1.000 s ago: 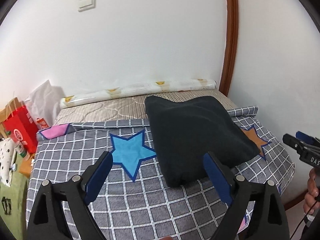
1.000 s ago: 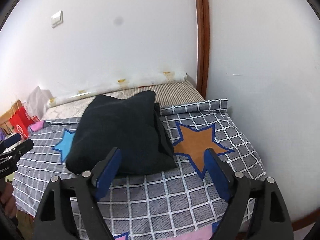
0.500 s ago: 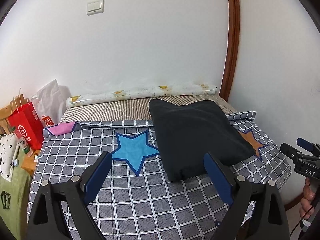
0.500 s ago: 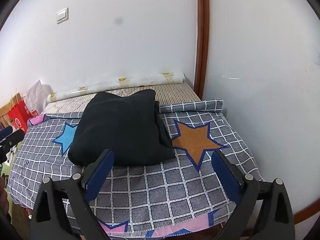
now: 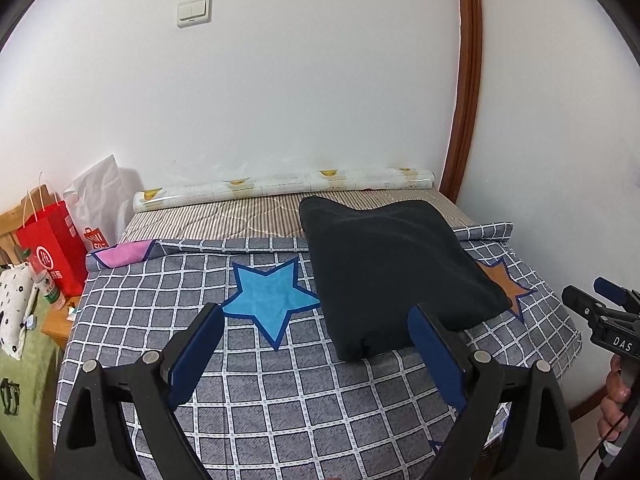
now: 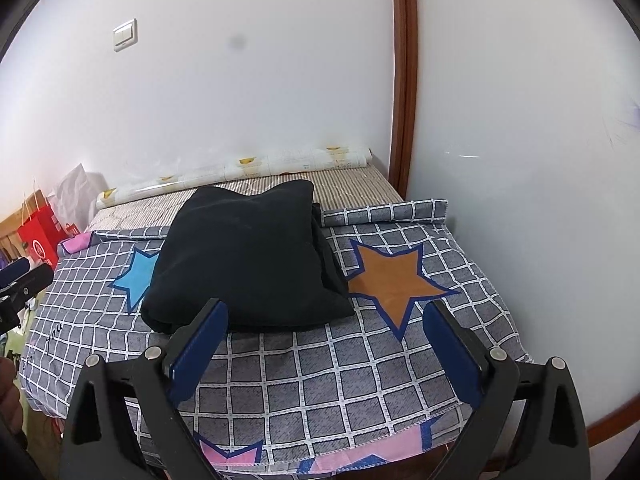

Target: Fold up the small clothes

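A dark folded garment (image 5: 396, 264) lies flat on the grey checked bed cover (image 5: 248, 376), between a blue star and an orange star; it also shows in the right wrist view (image 6: 244, 256). My left gripper (image 5: 316, 344) is open and empty, held back above the near part of the bed, apart from the garment. My right gripper (image 6: 324, 336) is open and empty, also held back at the bed's near edge. The right gripper shows at the right edge of the left wrist view (image 5: 604, 316).
A rolled printed sheet (image 5: 280, 188) lies along the wall at the bed's far end. A red paper bag (image 5: 52, 244) and a white plastic bag (image 5: 100, 196) stand left of the bed. White walls and a brown door frame (image 5: 464, 80) close in the right side.
Both grippers have pulled back and up from the bed, so the garment looks smaller and farther. The garment has not moved. Both grippers stay open.
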A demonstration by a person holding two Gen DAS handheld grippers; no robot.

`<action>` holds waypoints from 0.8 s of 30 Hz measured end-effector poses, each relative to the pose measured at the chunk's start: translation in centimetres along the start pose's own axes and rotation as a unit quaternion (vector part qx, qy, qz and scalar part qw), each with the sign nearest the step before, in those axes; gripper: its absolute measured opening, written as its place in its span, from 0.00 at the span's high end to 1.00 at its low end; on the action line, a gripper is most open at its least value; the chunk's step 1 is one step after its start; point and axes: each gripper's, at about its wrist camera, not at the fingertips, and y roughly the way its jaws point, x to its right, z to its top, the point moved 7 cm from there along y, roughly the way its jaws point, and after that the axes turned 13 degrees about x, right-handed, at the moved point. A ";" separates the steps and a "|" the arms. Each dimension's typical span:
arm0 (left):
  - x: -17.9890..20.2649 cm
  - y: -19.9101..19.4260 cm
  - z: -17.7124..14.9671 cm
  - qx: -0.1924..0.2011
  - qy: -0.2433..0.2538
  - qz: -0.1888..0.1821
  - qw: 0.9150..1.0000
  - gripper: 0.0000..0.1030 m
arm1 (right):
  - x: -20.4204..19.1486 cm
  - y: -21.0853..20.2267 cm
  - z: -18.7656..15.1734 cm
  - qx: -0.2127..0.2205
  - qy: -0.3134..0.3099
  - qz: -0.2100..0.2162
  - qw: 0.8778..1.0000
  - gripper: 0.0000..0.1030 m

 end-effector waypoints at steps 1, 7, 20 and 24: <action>-0.1 0.0 0.0 0.000 0.000 0.001 1.000 0.09 | 0.0 0.0 0.0 -0.001 0.000 0.000 1.000 0.06; -0.3 -0.2 0.1 0.002 -0.001 0.003 1.000 0.09 | 0.0 0.0 -0.1 -0.002 0.001 0.001 1.000 0.06; -0.5 -0.4 0.3 0.005 -0.003 0.005 1.000 0.09 | 0.1 -0.2 -0.1 -0.001 0.005 0.001 1.000 0.06; -0.6 -0.5 0.3 0.006 -0.004 0.006 1.000 0.09 | 0.1 -0.1 0.0 -0.001 0.005 0.001 1.000 0.06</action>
